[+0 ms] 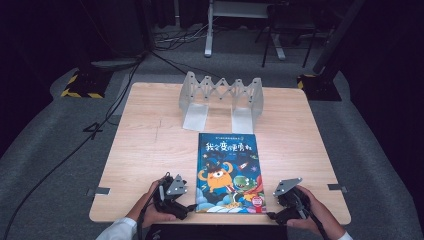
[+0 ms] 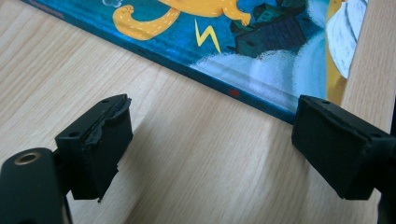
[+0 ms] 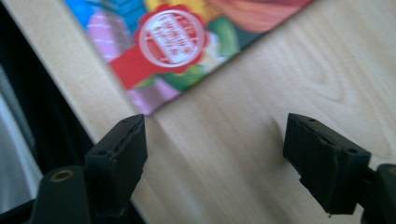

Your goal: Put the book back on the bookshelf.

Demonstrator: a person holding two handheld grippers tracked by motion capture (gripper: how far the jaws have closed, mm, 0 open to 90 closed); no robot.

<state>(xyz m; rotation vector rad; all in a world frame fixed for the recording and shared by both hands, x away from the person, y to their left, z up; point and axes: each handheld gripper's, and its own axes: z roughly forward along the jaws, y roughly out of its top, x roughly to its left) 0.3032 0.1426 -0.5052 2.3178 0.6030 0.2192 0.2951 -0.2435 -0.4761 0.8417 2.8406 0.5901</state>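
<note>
A colourful picture book (image 1: 229, 172) lies flat near the table's front edge, cover up. My left gripper (image 1: 191, 206) rests on the table just left of the book's near corner; in the left gripper view its jaws stand open (image 2: 212, 149) over bare wood, with the book's spine edge (image 2: 196, 70) just beyond them. My right gripper (image 1: 270, 215) sits off the book's near right corner. Its jaws are open (image 3: 215, 154), nothing between them, and the book corner with a red seal (image 3: 170, 39) lies ahead.
A grey folding book rack (image 1: 221, 97) stands at the back middle of the wooden table (image 1: 150, 135). The table's front edge (image 3: 70, 98) runs close beside my right gripper. Stands and cables sit on the floor beyond.
</note>
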